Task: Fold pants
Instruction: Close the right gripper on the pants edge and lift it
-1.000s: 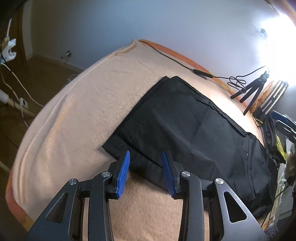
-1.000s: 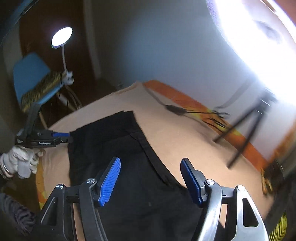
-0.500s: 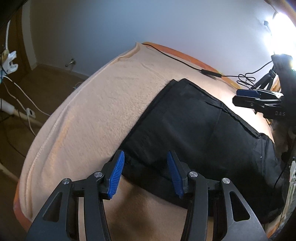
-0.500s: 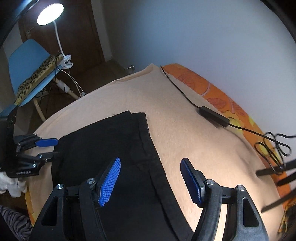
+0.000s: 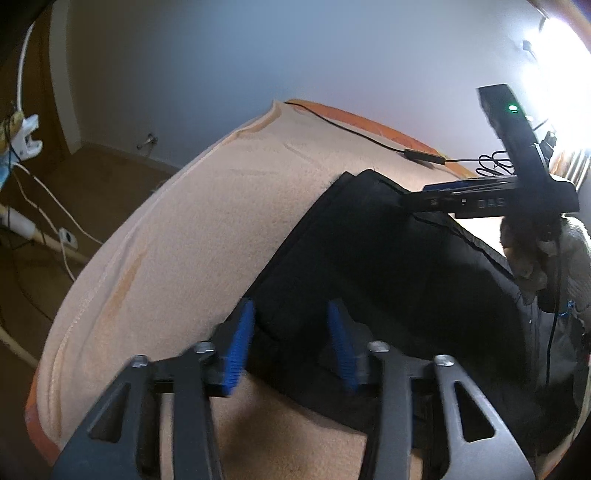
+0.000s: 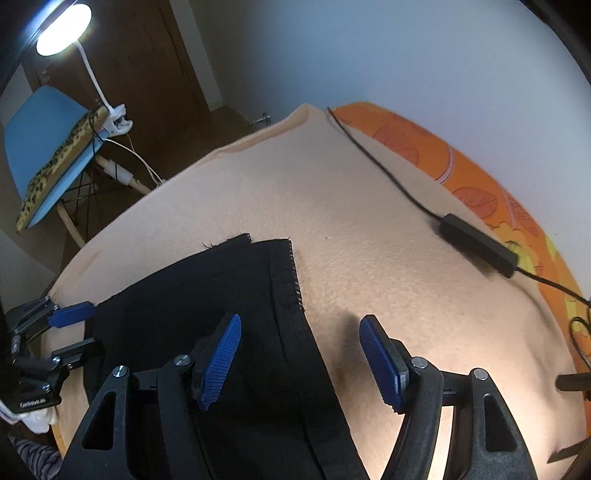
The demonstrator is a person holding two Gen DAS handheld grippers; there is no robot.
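Black pants (image 5: 388, 280) lie flat, folded lengthwise, on a peach blanket (image 5: 192, 236); they also show in the right wrist view (image 6: 207, 295). My left gripper (image 5: 291, 345) is open, low over the near corner of the hem end, its blue pads either side of the cloth edge. My right gripper (image 6: 301, 360) is open, over the far edge of the pants near the other hem corner (image 6: 284, 243). Each gripper shows in the other's view: the right one (image 5: 495, 201) and the left one (image 6: 55, 332).
A black cable with an inline box (image 6: 476, 251) runs across the blanket's far side by an orange patterned sheet (image 6: 480, 177). A blue chair (image 6: 44, 147) and a clamp lamp (image 6: 62, 26) stand left of the bed. White cables (image 5: 37, 206) lie on the floor.
Both grippers moved in and lower toward the hem end of the pants. The right gripper came closer to the left one. Both stayed open.
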